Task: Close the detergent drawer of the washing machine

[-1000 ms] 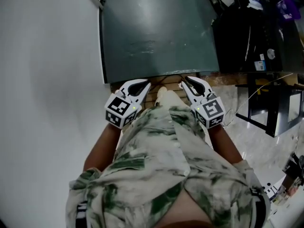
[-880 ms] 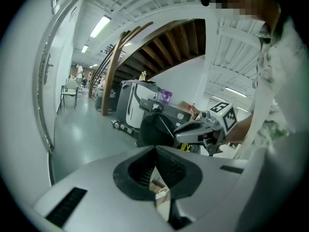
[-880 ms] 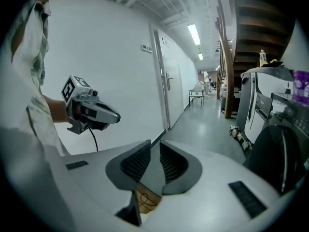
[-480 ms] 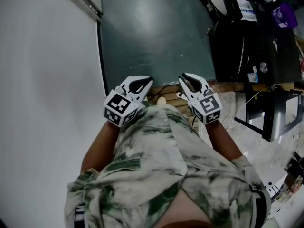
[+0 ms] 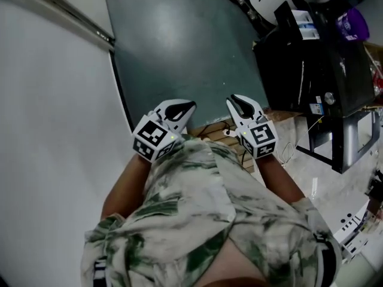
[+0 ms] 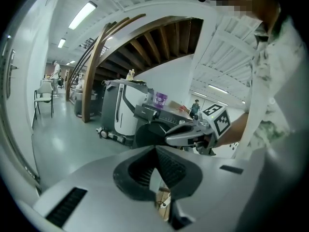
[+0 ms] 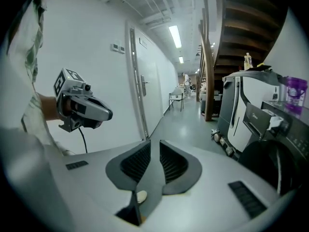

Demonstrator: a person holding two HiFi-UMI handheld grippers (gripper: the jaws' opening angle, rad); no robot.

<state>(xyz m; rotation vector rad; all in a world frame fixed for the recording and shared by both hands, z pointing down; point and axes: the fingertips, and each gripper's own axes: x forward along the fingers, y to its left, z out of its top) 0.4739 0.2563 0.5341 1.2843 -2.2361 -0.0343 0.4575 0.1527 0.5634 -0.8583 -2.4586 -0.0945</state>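
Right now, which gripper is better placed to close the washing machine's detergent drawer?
Right, probably: the washing machine stands nearer the right gripper; the left gripper is farther from it.

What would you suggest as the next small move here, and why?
I would probably swing the right gripper rightward toward the washing machine. Both it and the left gripper are empty and well short of the machine, which stands off to the right. What looks like its open drawer juts out from the front panel.

I see the black washing machine [image 5: 317,70] at upper right. Its detergent drawer [image 5: 303,21] stands pulled out, its white-and-blue inside showing.
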